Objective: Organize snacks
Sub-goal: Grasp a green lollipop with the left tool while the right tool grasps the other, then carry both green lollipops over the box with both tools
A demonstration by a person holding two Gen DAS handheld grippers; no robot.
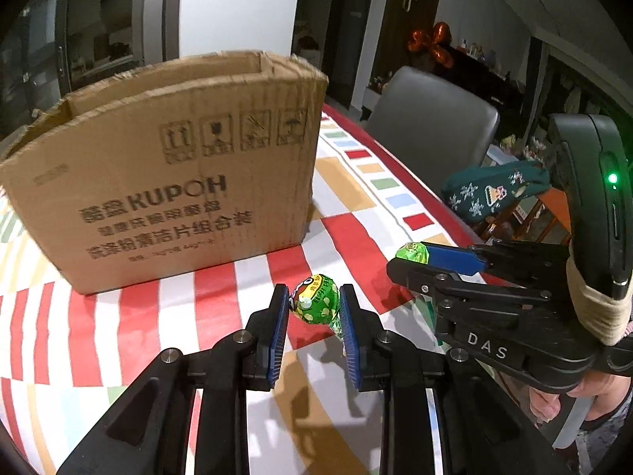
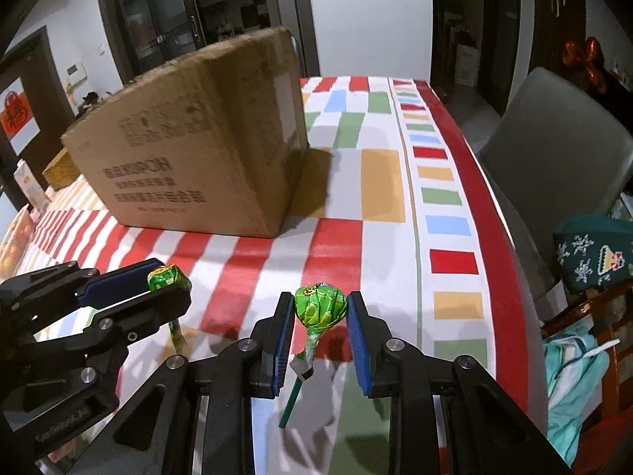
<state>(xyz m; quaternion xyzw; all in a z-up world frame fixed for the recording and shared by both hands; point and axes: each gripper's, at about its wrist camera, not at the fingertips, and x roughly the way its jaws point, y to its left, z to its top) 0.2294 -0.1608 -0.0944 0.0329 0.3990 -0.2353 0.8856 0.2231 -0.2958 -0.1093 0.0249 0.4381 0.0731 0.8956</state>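
Each gripper is shut on a green-wrapped lollipop above the table. My left gripper (image 1: 313,304) pinches one lollipop (image 1: 315,303) by its round head; it also shows at the left of the right wrist view (image 2: 166,277). My right gripper (image 2: 320,308) pinches the other lollipop (image 2: 320,304) by its head, the green stick hanging down towards me; this lollipop shows in the left wrist view (image 1: 411,254) at the right. An open cardboard box (image 1: 166,182) stands on the table just beyond both grippers, also seen in the right wrist view (image 2: 198,142).
The table carries a red, white and coloured check cloth (image 2: 379,182). A grey chair (image 2: 554,150) stands at the table's right edge, with a green patterned cushion (image 2: 589,253) beside it. Small items (image 2: 31,190) sit at the far left behind the box.
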